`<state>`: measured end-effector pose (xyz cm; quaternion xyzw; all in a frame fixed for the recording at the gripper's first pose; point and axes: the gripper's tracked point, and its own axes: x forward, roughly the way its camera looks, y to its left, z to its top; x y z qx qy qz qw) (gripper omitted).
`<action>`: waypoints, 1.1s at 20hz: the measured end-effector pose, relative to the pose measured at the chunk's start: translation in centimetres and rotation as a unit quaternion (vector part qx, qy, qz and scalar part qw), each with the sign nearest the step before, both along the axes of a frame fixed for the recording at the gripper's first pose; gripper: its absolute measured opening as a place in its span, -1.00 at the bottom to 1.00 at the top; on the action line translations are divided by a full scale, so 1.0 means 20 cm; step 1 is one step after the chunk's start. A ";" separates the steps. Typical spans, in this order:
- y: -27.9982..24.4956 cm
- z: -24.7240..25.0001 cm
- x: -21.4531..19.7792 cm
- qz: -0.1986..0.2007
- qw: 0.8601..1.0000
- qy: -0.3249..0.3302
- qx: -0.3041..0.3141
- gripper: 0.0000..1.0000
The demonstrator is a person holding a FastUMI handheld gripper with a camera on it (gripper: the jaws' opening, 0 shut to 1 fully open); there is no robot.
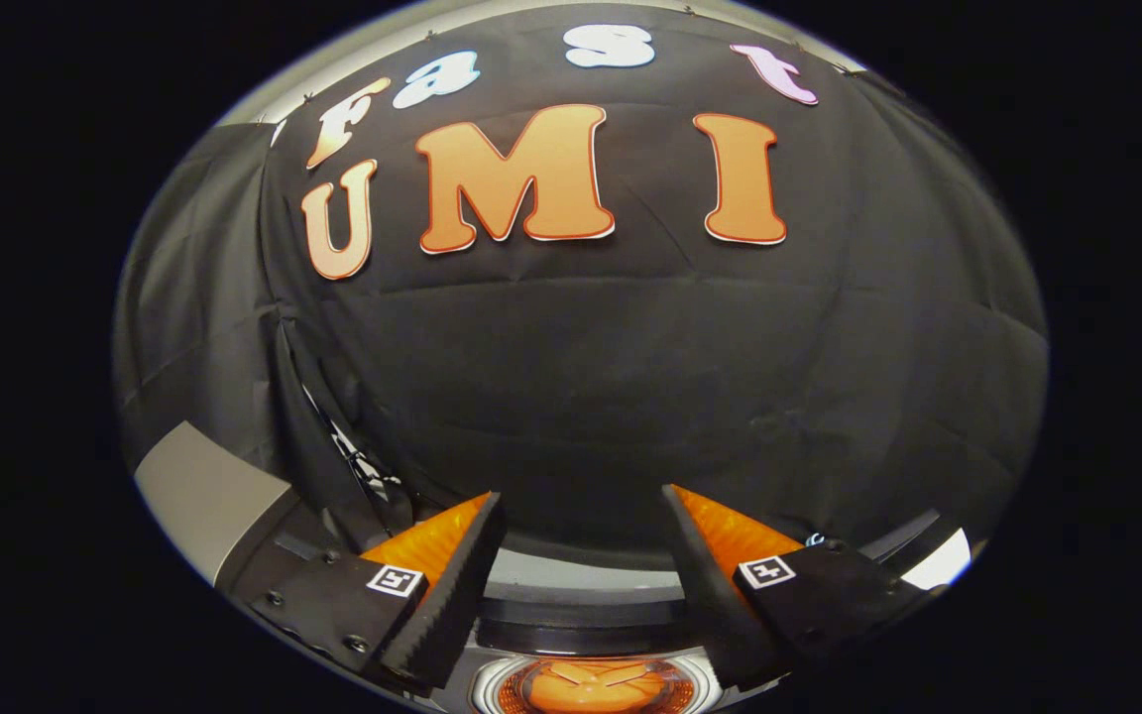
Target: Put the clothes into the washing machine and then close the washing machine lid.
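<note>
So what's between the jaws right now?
In the gripper view, nothing held: the open gripper frames the washing machine rim and an orange item in its drum.

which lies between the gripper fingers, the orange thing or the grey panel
The orange thing, between the open gripper's fingers; the grey panel sits beyond the left one.

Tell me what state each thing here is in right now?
hand-held gripper: open, fingers spread apart, holding nothing.
washing machine: just below and beyond the fingers, its round opening seen from above; lid position cannot be told.
orange clothes: lying inside the drum, between the fingers.
</note>
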<state>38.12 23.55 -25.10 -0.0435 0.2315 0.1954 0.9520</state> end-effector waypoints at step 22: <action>-0.30 -0.27 -0.85 -0.047 0.996 0.068 0.023 0.98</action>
